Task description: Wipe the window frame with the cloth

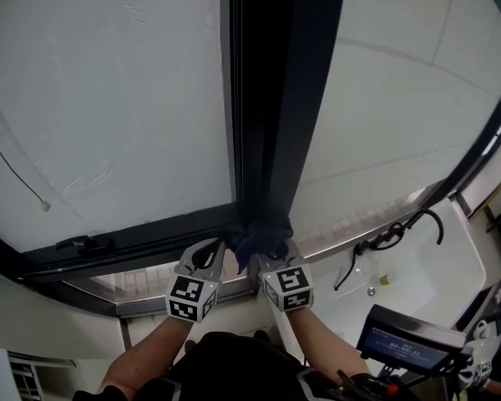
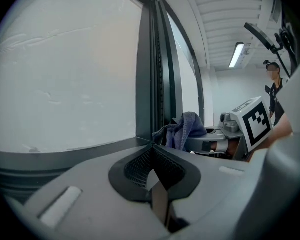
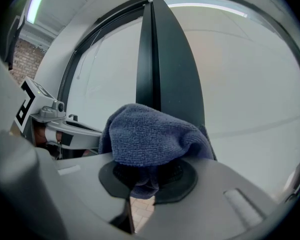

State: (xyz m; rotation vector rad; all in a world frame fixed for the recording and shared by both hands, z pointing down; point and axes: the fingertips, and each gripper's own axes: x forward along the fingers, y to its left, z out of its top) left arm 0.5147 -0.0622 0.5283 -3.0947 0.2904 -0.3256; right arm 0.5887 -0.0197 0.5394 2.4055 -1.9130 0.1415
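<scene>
Right gripper (image 3: 149,176) is clenched on a fold of the cloth (image 3: 152,134), whose bulk stands up in a rounded wad in front of the jaws. Just beside it, the left gripper (image 2: 152,171) has its jaws pressed together on nothing; from its own view the cloth (image 2: 186,129) shows off to the side, clear of its jaws.

From the head view the cloth (image 1: 263,234) sits at the foot of the dark upright post (image 1: 275,98) of the window frame, where the post meets the bottom rail (image 1: 150,236). It looks to be against the post, though contact cannot be made certain. Beyond lie the pale glass panes (image 1: 108,98) on either side.

The cloth is a looped, towel-like fabric and should be soft, light and floppy, so it will likely fold round the post's edges and grooves, not bridge them. It could drag out of a thin pinch when rubbed on the metal, so a thick bunched fold deep between the jaws seems the best hold, with the loose wad left forward as the wiping pad.
</scene>
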